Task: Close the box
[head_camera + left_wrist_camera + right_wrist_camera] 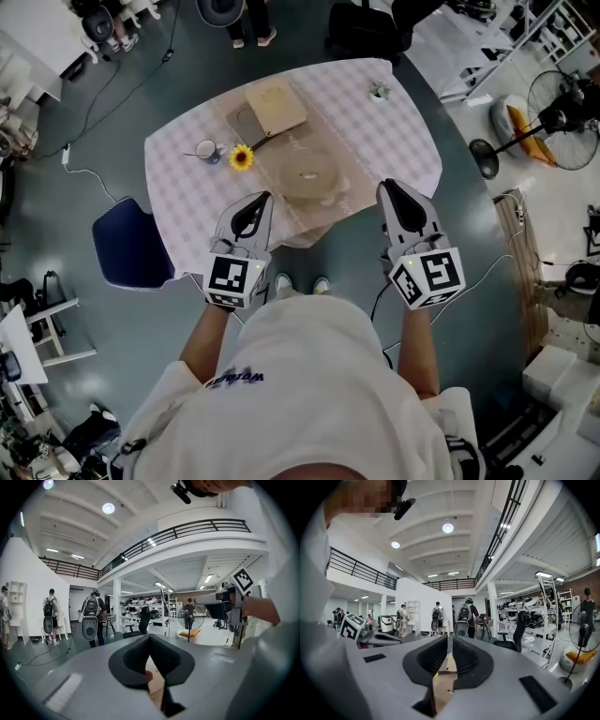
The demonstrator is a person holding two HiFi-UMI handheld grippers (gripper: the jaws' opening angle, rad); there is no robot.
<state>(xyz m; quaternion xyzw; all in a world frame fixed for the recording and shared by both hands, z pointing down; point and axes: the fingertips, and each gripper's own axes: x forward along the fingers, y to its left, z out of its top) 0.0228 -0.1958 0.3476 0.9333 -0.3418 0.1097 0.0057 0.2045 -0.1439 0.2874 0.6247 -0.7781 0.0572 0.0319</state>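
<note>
Left gripper (261, 202): jaws together, empty | right gripper (388, 190): jaws a slit apart, empty | both held level at the table's (187, 192) near edge | box (276, 106) well apart, far side | step: approach not begun | next: probably reach across, lower onto lid.

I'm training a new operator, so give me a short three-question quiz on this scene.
1. True or false: the left gripper and right gripper both hang clear of the box.
2. What lies right beside the cup? A) sunflower B) bottle C) phone
3. What colour is the chair by the table?
Key: 1 true; 2 A; 3 blue.
</note>
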